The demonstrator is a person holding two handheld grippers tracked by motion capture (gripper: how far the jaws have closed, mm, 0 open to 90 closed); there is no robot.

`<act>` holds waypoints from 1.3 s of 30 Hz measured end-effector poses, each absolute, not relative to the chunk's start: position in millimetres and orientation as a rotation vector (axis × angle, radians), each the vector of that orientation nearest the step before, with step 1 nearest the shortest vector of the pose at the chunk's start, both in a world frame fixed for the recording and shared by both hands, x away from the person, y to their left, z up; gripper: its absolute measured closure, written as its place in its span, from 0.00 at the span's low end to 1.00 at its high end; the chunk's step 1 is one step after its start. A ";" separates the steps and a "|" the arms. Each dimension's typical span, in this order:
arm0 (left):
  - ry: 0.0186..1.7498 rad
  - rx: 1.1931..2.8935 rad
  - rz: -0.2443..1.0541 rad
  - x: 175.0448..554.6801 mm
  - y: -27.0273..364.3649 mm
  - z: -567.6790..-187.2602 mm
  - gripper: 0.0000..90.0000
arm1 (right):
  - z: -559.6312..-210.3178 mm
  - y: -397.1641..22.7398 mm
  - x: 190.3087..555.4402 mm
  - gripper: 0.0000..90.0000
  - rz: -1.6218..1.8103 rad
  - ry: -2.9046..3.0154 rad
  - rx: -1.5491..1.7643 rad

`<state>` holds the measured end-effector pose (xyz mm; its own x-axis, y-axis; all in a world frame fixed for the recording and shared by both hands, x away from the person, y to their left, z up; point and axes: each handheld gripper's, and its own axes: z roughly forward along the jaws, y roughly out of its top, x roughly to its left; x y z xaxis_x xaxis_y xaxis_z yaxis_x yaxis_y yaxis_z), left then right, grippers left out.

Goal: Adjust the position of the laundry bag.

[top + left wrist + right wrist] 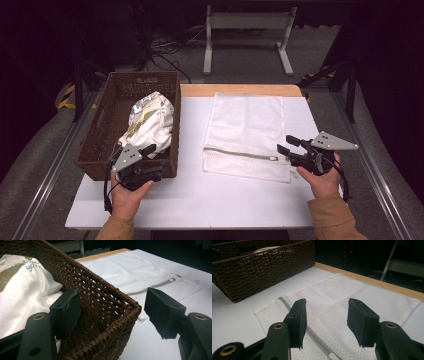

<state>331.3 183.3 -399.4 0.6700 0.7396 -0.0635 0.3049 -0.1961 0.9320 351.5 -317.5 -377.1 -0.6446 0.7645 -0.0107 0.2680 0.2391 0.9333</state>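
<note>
A brown wicker basket (142, 75) stands at the table's left with a crumpled white garment (150, 120) with a gold print in it. A white mesh laundry bag (247, 125) lies flat to its right, its zipper (240, 154) running across the near end. My left gripper (159, 156) is open at the basket's near right corner. In the left gripper view it (112, 293) straddles the basket wall (100, 280), one jaw beside the garment (22, 287), neither pad pressing. My right gripper (286, 145) hovers open over the bag's near right corner, above the zipper (312, 335).
The white table (200, 200) has a wooden strip (240, 90) along its far edge. On the floor behind it are a white metal stand (247, 30) and loose cables (167, 55). Metal rails (50, 165) run along both sides of the table.
</note>
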 end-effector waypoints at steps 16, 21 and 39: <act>0.822 1.789 0.474 329.1 179.8 -396.3 0.33 | -374.9 -291.7 353.6 0.49 1.306 2.201 0.922; 0.820 1.802 0.470 327.8 179.3 -396.1 0.33 | -378.6 -274.9 355.1 0.46 1.283 2.256 0.881; 0.818 1.825 0.465 317.9 182.4 -398.1 0.32 | -409.3 -229.8 371.7 0.40 1.163 2.479 0.828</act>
